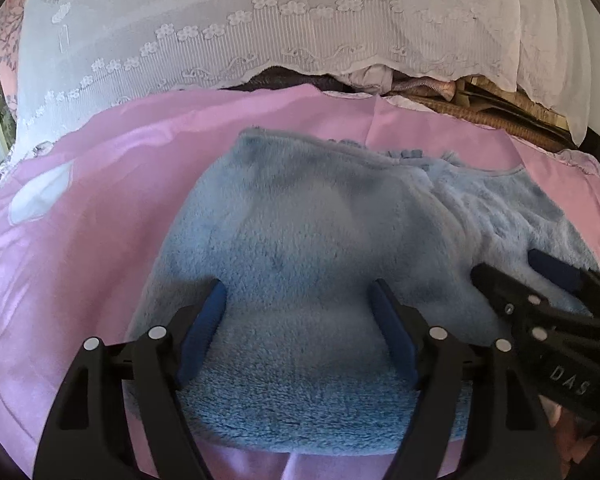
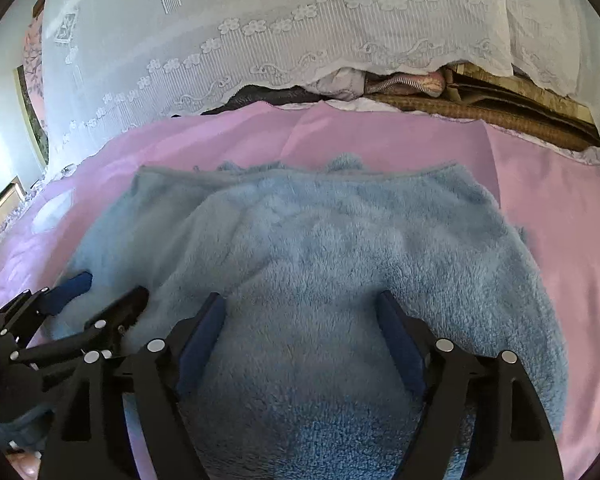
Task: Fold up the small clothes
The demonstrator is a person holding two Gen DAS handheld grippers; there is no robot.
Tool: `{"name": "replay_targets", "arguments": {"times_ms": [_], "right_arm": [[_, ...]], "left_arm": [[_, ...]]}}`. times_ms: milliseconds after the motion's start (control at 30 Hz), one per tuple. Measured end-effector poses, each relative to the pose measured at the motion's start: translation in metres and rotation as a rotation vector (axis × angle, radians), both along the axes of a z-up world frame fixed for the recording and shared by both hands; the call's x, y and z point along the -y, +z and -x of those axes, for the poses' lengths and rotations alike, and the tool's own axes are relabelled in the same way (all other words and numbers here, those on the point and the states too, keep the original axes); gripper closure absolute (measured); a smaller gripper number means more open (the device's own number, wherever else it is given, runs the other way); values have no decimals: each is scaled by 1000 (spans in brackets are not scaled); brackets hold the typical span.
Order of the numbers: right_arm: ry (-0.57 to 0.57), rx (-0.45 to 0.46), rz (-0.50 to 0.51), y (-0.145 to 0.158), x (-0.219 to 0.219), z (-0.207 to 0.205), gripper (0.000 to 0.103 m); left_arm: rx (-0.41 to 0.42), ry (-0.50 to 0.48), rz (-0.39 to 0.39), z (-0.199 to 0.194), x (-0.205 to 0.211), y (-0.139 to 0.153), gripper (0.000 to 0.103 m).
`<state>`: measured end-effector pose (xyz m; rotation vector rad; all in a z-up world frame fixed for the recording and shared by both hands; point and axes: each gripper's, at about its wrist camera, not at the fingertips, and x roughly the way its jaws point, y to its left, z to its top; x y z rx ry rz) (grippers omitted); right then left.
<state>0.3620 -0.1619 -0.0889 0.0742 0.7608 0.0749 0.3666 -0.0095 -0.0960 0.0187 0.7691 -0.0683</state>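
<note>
A fluffy light-blue fleece garment (image 1: 320,208) (image 2: 320,232) lies spread on a pink sheet (image 1: 100,200) (image 2: 560,200). My left gripper (image 1: 298,284) hovers over the garment's near left part, its blue pads (image 1: 204,320) wide apart with only fleece below them. My right gripper (image 2: 300,295) stands the same way over the near right part, jaws wide and nothing pinched. Each gripper shows in the other's view: the right gripper (image 1: 504,262) at the far right, the left gripper (image 2: 114,283) at the lower left, both resting on the fleece's edge area.
A white lace curtain (image 1: 260,20) (image 2: 300,20) hangs behind the sheet's far edge. Under its hem lie bundled fabrics (image 2: 400,80) and a brown woven mat (image 1: 500,120) (image 2: 500,116). A pale patch (image 1: 40,196) marks the sheet at left.
</note>
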Motion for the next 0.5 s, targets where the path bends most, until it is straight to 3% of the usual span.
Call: {"name": "replay_targets", "arguments": {"times_ms": [433,500], "right_arm": [[-9,2,10,-3,1,1,21],[2,15,-17,-1,4,4,16]], "left_arm": [[4,2,30,1,-5,0,30],[33,10,40,5,-8,4,30]]}}
